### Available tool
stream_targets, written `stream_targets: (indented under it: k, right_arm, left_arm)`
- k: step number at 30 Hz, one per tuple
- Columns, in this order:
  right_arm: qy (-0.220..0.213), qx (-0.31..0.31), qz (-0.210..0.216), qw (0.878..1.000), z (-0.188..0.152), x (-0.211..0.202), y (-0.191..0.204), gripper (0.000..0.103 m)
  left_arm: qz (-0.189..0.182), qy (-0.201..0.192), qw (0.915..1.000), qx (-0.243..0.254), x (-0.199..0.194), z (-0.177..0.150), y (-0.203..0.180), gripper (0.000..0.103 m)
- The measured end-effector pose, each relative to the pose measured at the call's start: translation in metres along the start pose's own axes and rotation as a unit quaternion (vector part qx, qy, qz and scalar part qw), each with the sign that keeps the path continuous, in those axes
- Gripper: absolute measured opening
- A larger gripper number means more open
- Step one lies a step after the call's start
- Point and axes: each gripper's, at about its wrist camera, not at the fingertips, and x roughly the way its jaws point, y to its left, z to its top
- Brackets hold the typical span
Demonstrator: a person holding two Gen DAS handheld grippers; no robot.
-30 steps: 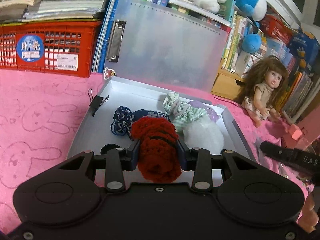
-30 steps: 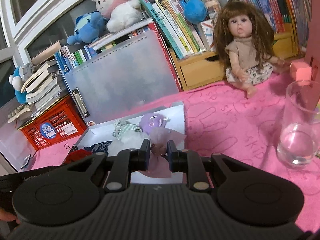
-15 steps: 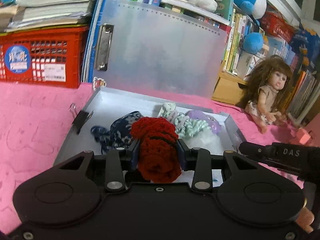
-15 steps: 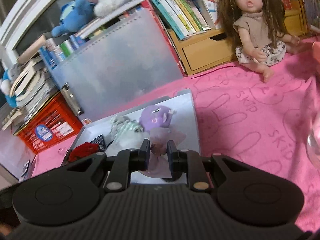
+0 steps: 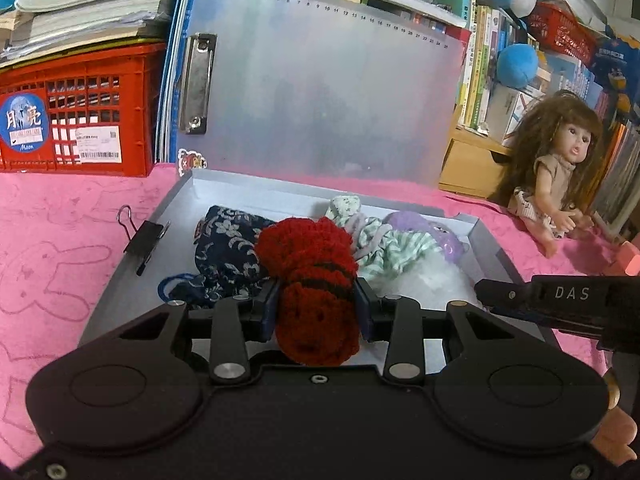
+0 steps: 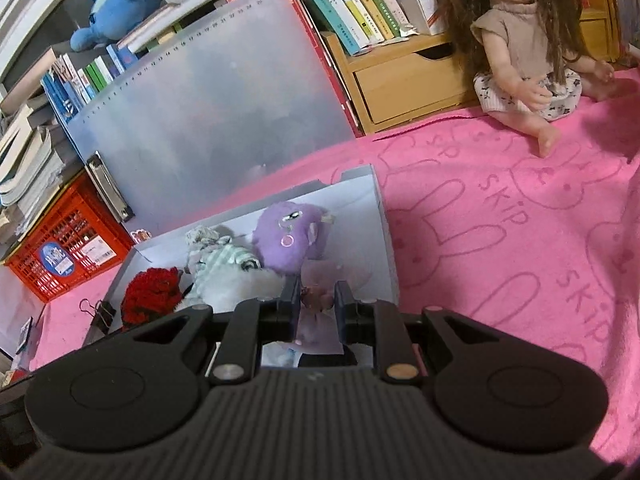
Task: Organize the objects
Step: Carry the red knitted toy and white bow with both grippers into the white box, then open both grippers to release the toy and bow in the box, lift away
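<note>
My left gripper (image 5: 316, 310) is shut on a red knitted piece (image 5: 310, 276) and holds it over the near part of a shallow white box (image 5: 176, 208). The box holds a navy floral pouch (image 5: 226, 248), a green striped cloth toy (image 5: 384, 240) and a purple plush (image 5: 424, 226). My right gripper (image 6: 318, 304) is shut on a pale pink sheer cloth (image 6: 320, 312) over the box's right side (image 6: 384, 240). The red knitted piece (image 6: 150, 294) and purple plush (image 6: 286, 242) show there too.
A translucent clipboard (image 5: 320, 96) leans behind the box. A red crate (image 5: 76, 112) with books stands at the left. A doll (image 5: 556, 176) sits at the right by a wooden drawer unit (image 6: 408, 80). A black binder clip (image 5: 142, 238) grips the box's left rim. Pink cloth (image 6: 500, 240) covers the table.
Both grippers have moved forward and closer to the box, keeping their hold. The right gripper swung left, and the glass of water left its view.
</note>
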Motion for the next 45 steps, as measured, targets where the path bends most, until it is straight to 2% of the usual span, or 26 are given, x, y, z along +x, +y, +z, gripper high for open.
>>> stream_targets:
  k: [19, 20, 21, 22, 24, 27, 32, 45]
  right_arm:
    - [0.008, -0.020, 0.004, 1.000, -0.001, 0.003, 0.003, 0.025]
    - [0.007, -0.017, 0.006, 1.000, -0.001, 0.003, 0.002, 0.029]
    - [0.004, -0.012, 0.008, 1.000, -0.001, 0.001, 0.001, 0.042]
    - [0.000, -0.007, 0.011, 1.000, -0.001, 0.000, -0.001, 0.047]
    - [-0.011, 0.002, 0.022, 1.000, 0.000, -0.006, -0.004, 0.055]
    - [-0.024, 0.003, 0.032, 0.999, 0.001, -0.016, -0.004, 0.057]
    - [-0.044, -0.008, 0.047, 0.998, 0.000, -0.037, 0.000, 0.062]
    - [-0.064, -0.064, 0.072, 0.993, -0.027, -0.088, 0.015, 0.074]
  left_arm:
    - [0.020, 0.024, 0.9995, 0.008, 0.016, -0.009, -0.009, 0.038]
    - [0.022, 0.024, 0.9994, 0.008, 0.015, -0.009, -0.010, 0.039]
    - [0.021, 0.025, 0.9994, 0.006, 0.014, -0.008, -0.010, 0.043]
    - [0.018, 0.026, 0.9995, 0.004, 0.012, -0.007, -0.010, 0.045]
    - [0.012, 0.026, 0.9996, 0.000, 0.009, -0.005, -0.009, 0.055]
    - [0.010, 0.021, 0.9997, -0.001, 0.000, -0.001, -0.009, 0.067]
    - [-0.002, 0.009, 0.9999, 0.007, -0.021, 0.005, -0.010, 0.078]
    - [-0.016, 0.000, 0.9990, 0.043, -0.083, -0.008, -0.011, 0.083]
